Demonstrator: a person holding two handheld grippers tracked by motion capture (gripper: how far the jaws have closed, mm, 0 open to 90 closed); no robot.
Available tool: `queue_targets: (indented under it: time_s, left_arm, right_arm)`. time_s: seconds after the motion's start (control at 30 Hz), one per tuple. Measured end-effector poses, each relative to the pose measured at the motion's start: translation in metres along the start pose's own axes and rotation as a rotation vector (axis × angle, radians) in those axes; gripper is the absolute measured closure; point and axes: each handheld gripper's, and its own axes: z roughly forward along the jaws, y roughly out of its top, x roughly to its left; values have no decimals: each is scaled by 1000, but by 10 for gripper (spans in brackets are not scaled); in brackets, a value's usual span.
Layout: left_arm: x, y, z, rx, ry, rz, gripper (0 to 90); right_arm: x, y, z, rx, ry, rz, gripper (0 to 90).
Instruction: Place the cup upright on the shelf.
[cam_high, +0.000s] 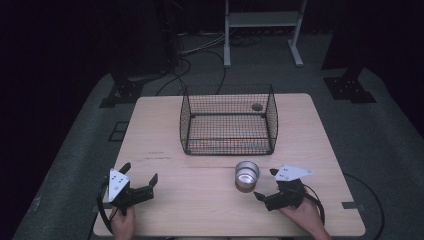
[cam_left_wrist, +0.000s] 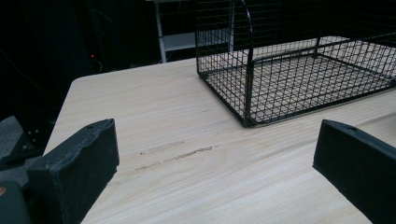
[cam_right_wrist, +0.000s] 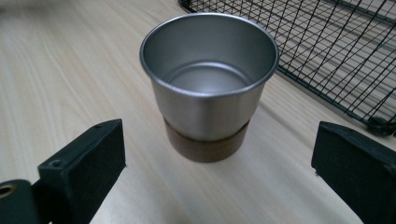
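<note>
A shiny empty metal cup (cam_high: 247, 175) (cam_right_wrist: 208, 93) stands upright on a brown round base (cam_right_wrist: 205, 148), on the wooden table (cam_high: 200, 200) just in front of a black wire basket (cam_high: 228, 120) (cam_left_wrist: 299, 79). My right gripper (cam_high: 265, 183) (cam_right_wrist: 219, 151) is open, a little to the right of the cup and level with it. In the right gripper view its jaws stand wide on either side of the cup without touching it. My left gripper (cam_high: 139, 173) (cam_left_wrist: 217, 154) is open over bare wood at the front left, pointing toward the basket's near left corner.
The basket's bottom looks bare; a small dark round spot (cam_high: 257, 106) shows through its far right corner. A faint scratch mark (cam_left_wrist: 177, 156) runs across the wood ahead of the left gripper. A white metal stand (cam_high: 262, 30) and cables (cam_high: 200, 55) lie on the floor beyond the table.
</note>
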Motion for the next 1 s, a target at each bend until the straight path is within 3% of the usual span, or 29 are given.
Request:
queue_targets:
  time_s: [0.63,1.0]
  left_arm:
    - [-1,0,-3,-3,3,1,0]
    - [1,1,-4,-10,6,-5,0]
  right_arm:
    - [-4,14,33,26,32,12,19]
    - [0,20,45,20,23,9,20]
